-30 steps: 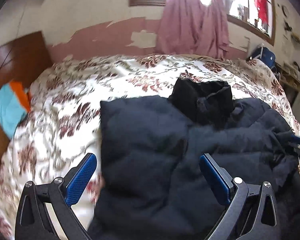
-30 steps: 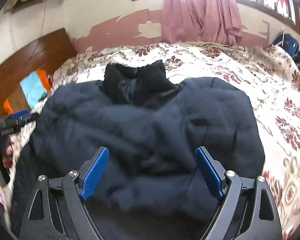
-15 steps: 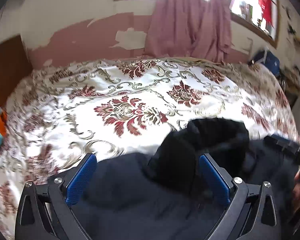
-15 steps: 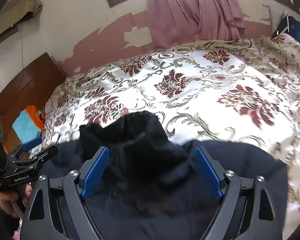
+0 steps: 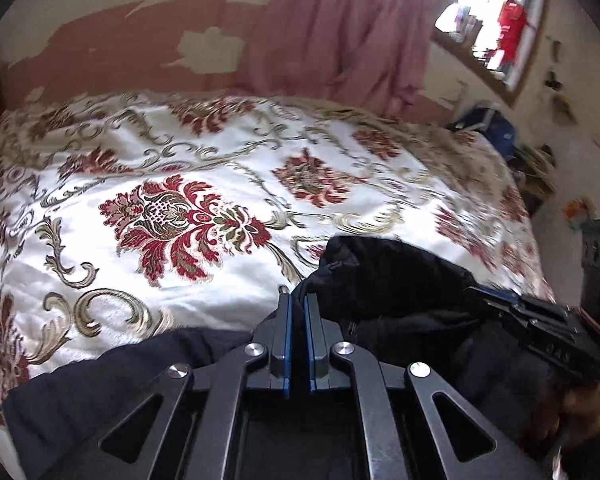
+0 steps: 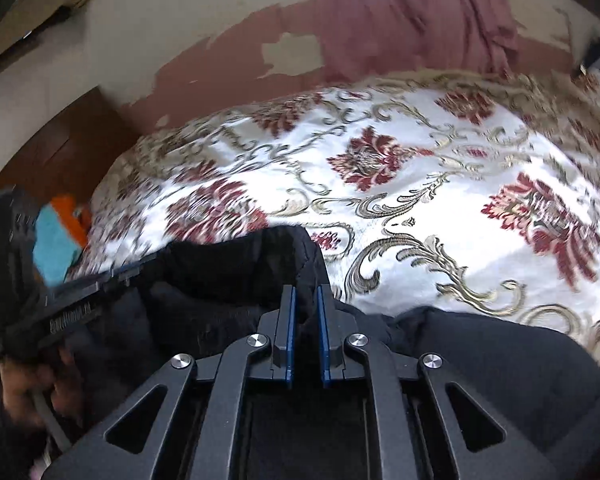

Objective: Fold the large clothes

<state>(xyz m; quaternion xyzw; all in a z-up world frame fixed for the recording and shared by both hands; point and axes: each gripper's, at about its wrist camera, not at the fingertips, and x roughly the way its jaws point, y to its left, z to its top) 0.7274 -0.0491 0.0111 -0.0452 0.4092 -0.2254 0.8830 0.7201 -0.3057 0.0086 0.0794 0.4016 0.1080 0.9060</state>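
At the lower centre of the left wrist view, my left gripper (image 5: pixel 298 300) has just closed, its blue pads pinching the edge of the dark jacket (image 5: pixel 400 280) where the collar begins; only a thin strip of fabric separates the pads. The jacket lies across the lower part of the frame on the floral bedspread (image 5: pixel 172 216), its collar standing up right of centre. At the right edge of this view, my right gripper (image 5: pixel 496 296) reaches in from the side, tips on the jacket. At the lower centre of the right wrist view, the right gripper (image 6: pixel 306 292) has likewise just been closing and now clamps a fold of the jacket (image 6: pixel 228 276) at the collar's right side, dark cloth filling the narrow gap between the pads. The left gripper (image 6: pixel 112 276) enters from the left edge of that frame, carried by a hand (image 6: pixel 32 388) at lower left. A pink curtain (image 6: pixel 412 12) hangs at the top of the frame, beyond the bedspread (image 6: pixel 440 184).
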